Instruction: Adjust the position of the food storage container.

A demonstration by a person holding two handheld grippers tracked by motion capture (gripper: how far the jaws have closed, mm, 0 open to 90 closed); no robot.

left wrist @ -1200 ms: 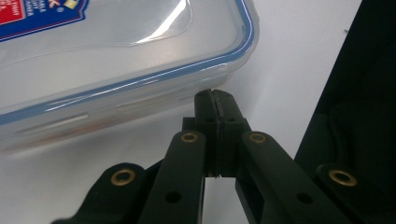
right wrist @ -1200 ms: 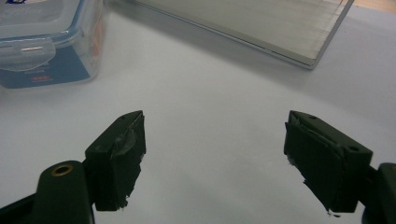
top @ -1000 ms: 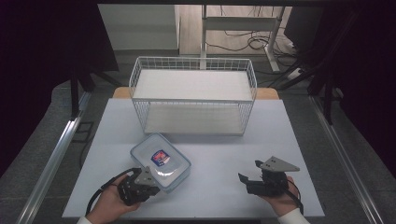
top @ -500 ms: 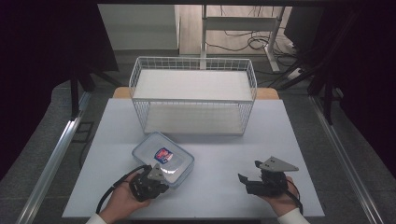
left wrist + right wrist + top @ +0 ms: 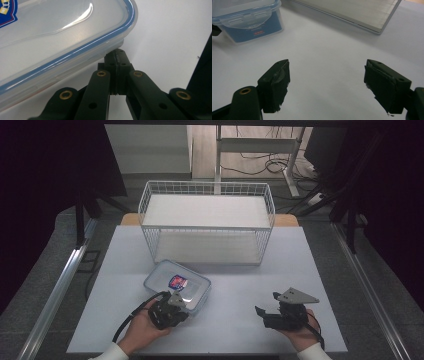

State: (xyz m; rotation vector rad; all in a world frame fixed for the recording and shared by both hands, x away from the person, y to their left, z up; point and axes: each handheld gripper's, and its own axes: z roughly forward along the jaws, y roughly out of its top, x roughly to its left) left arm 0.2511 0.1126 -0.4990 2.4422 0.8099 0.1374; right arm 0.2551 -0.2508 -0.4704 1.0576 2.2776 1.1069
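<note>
A clear plastic container [image 5: 178, 284] with a blue-rimmed lid and a red-and-blue label lies on the white table [image 5: 235, 270], left of centre. My left gripper [image 5: 176, 301] is at its near edge. In the left gripper view its jaws are shut, and the tips [image 5: 117, 56] press up under the lid rim of the container [image 5: 62, 37]; nothing shows between them. My right gripper [image 5: 264, 311] rests near the table's front right, open, with bare table between its pads [image 5: 275, 82]. The container [image 5: 249, 22] lies far off to its left.
A white wire basket [image 5: 207, 227] with a pale board in its bottom stands at the back middle of the table; its board [image 5: 352, 12] shows ahead of the right gripper. A black cable [image 5: 131, 315] trails from the left gripper toward the front edge.
My left gripper has moved right and forward along the container's near edge, and its tips are now under the lid rim. The right gripper has stayed put.
</note>
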